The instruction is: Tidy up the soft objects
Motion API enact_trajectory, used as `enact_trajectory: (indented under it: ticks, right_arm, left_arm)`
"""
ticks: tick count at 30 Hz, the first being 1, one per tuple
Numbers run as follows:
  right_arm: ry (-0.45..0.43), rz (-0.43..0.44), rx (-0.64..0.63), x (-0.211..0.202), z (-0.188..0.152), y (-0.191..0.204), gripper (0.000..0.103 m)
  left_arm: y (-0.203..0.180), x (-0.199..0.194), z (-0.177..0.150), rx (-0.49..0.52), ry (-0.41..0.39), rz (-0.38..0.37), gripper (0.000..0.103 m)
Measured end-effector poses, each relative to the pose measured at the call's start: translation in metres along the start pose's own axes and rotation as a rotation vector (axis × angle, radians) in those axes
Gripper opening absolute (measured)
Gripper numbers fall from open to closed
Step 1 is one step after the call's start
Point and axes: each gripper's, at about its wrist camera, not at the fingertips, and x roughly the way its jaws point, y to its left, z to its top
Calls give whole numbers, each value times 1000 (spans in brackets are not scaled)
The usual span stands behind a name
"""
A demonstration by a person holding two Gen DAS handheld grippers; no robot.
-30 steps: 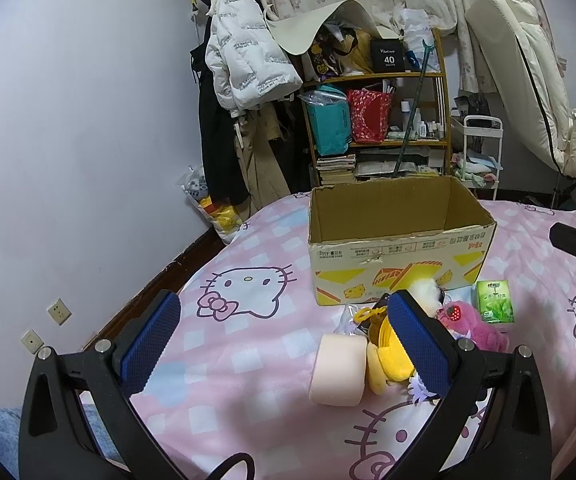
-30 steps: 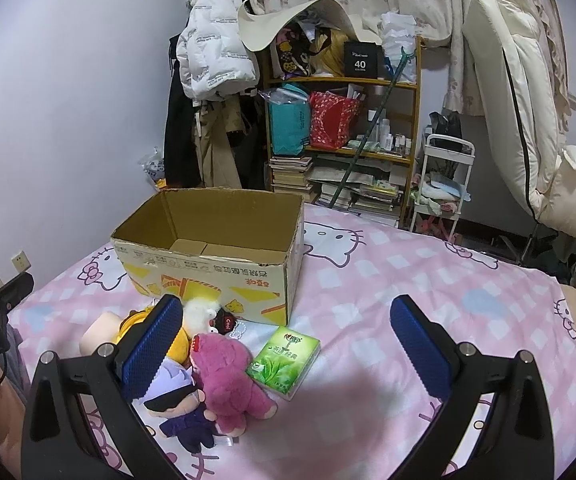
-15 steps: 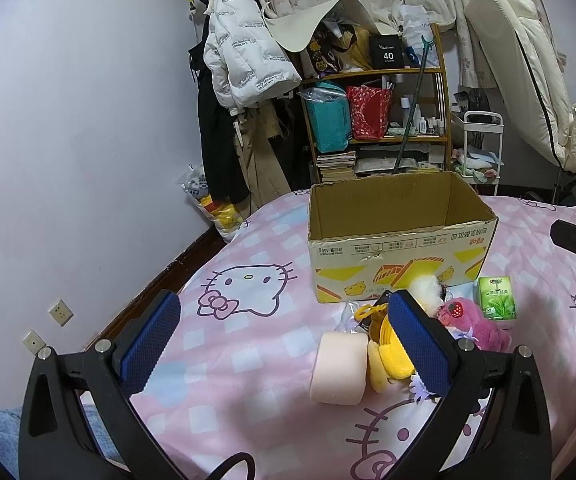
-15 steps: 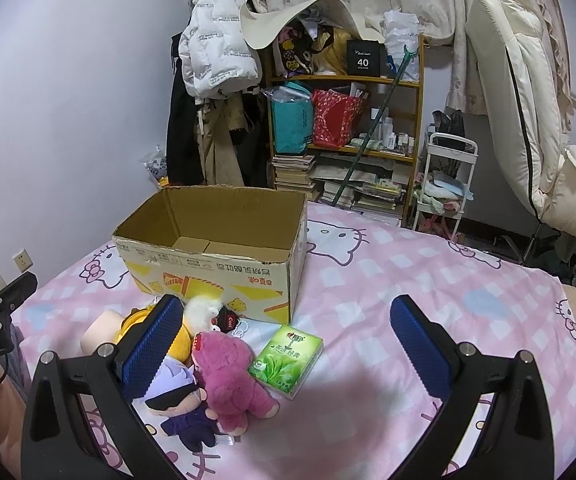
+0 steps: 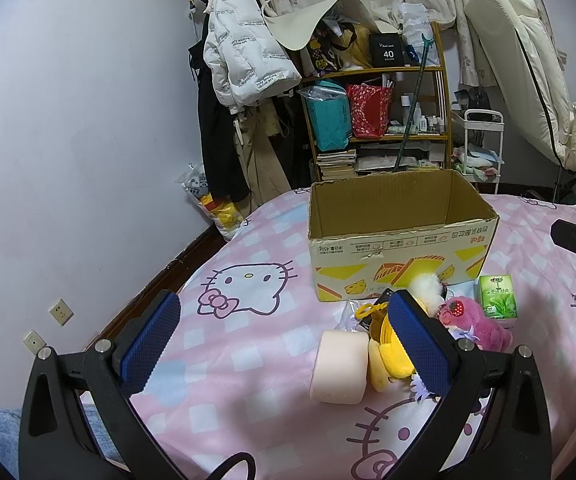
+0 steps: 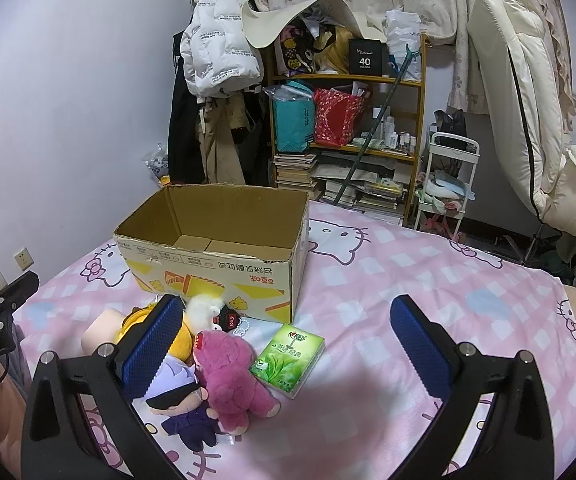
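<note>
An open cardboard box (image 5: pixel 399 240) (image 6: pixel 216 256) stands empty on the pink Hello Kitty bedspread (image 5: pixel 248 344). In front of it lie a peach foam roll (image 5: pixel 339 366) (image 6: pixel 98 330), a yellow plush (image 5: pixel 387 360) (image 6: pixel 180 340), a white fluffy toy (image 6: pixel 204 312), a pink bear (image 5: pixel 475 320) (image 6: pixel 228 376), a purple-haired doll (image 6: pixel 180 400) and a green tissue pack (image 5: pixel 497 296) (image 6: pixel 291 354). My left gripper (image 5: pixel 284 344) is open, low, left of the pile. My right gripper (image 6: pixel 284 350) is open above the tissue pack and bear.
A cluttered shelf (image 5: pixel 375 120) with bags and books and a coat rack with a white jacket (image 5: pixel 244 60) stand behind the bed. A white cart (image 6: pixel 447 184) and a cream chair (image 6: pixel 527 120) are at right. The wall with sockets (image 5: pixel 60 312) is on the left.
Both views have shifted very slightly; the grippers stay open and the objects have not moved.
</note>
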Motion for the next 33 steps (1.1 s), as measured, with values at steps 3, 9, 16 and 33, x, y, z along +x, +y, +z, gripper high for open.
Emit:
enact_trajectory:
  ticks: [3, 9, 16, 33]
  right_arm:
    - [1, 0, 0, 0, 0, 0, 103]
    - [-1, 1, 2, 0, 0, 0, 103]
    - [-2, 0, 0, 0, 0, 0, 103]
    - [2, 3, 3, 0, 0, 0, 103]
  left_arm:
    - [0, 0, 0, -1, -1, 0, 102]
    - [0, 1, 0, -1, 2, -2, 102]
    - [1, 2, 0, -3, 3, 4, 102]
    - [4, 5, 1, -9, 18, -16, 102]
